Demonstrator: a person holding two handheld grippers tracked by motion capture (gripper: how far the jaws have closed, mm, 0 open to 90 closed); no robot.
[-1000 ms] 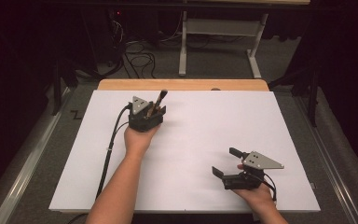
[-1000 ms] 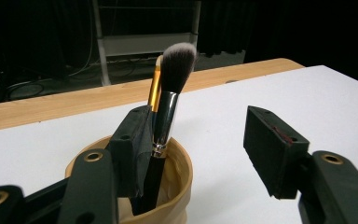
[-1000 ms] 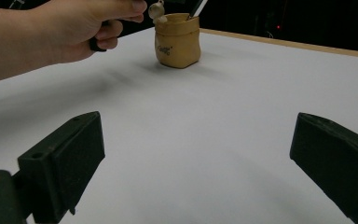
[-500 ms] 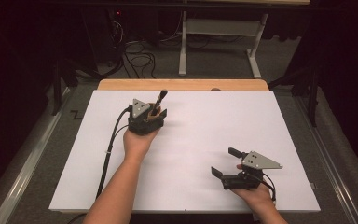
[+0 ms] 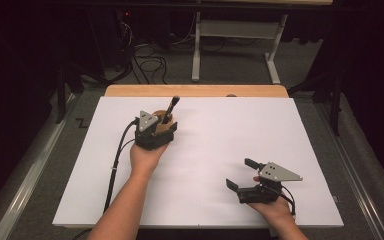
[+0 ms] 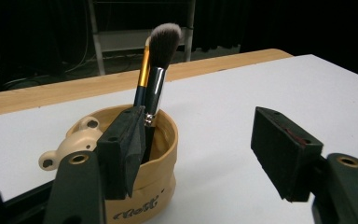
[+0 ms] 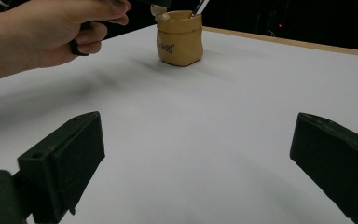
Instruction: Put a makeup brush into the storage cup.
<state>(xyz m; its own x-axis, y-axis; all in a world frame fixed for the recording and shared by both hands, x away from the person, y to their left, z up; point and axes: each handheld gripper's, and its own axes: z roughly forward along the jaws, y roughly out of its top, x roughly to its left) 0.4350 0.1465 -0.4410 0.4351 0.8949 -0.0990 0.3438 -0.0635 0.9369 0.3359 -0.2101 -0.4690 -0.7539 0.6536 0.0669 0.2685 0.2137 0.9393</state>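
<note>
Lettering on cup [image 7: 179, 44]; brush [image 6: 154, 74] bristles elsewhere

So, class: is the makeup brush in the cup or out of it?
In: the makeup brush stands bristles-up inside the tan cup, leaning on its rim.

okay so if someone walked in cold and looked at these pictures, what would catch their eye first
Probably the tan bear-eared cup on the far left part of the white table, with makeup brushes standing in it. The left tongs sit right at the cup, jaws just opening and apart. The right tongs rest open near the front right.
</note>
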